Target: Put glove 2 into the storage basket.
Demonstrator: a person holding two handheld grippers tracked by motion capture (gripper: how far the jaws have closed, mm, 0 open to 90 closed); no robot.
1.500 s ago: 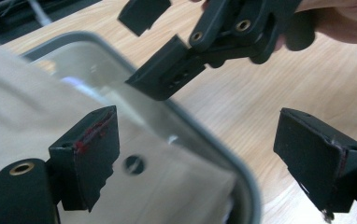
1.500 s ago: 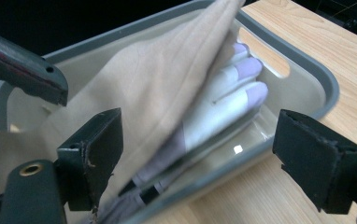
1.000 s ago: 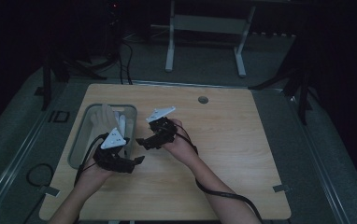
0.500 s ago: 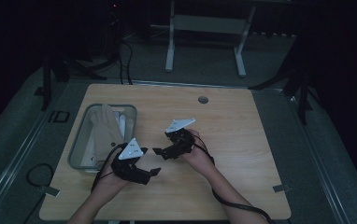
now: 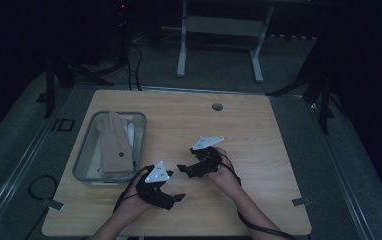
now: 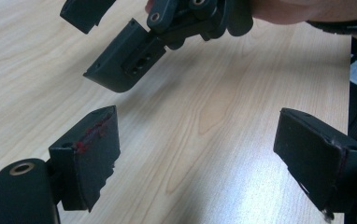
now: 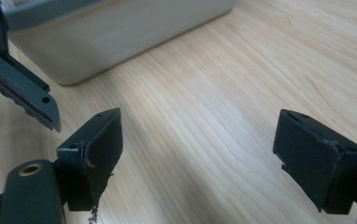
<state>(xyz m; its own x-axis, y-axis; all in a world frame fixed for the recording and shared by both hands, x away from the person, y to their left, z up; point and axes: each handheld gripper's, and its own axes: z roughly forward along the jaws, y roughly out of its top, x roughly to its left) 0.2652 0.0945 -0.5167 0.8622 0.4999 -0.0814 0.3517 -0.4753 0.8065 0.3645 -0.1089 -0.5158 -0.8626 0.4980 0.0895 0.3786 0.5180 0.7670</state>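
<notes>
Both grippers hover low over the front middle of the wooden table (image 5: 264, 140), held by a person's hands, and neither holds anything. My left gripper (image 5: 175, 196) points right, its jaws wide apart over bare wood (image 6: 200, 154). My right gripper (image 5: 184, 169) points left toward it, just beyond and to the right, also open (image 7: 197, 154). In the left gripper view the right gripper (image 6: 134, 51) hangs close ahead at the top. One jaw of the left gripper (image 7: 24, 88) shows at the left edge of the right gripper view.
A clear plastic bin (image 5: 85, 150) stands at the table's left with a beige glove (image 5: 115, 147) and some white items inside; its wall (image 7: 111, 32) fills the top of the right gripper view. A round cable hole (image 5: 217, 107) sits near the far edge. Cables trail off the front.
Both hands have drawn back from beside the bin toward the front of the table and sunk lower. The jaws stay as wide apart as before.
</notes>
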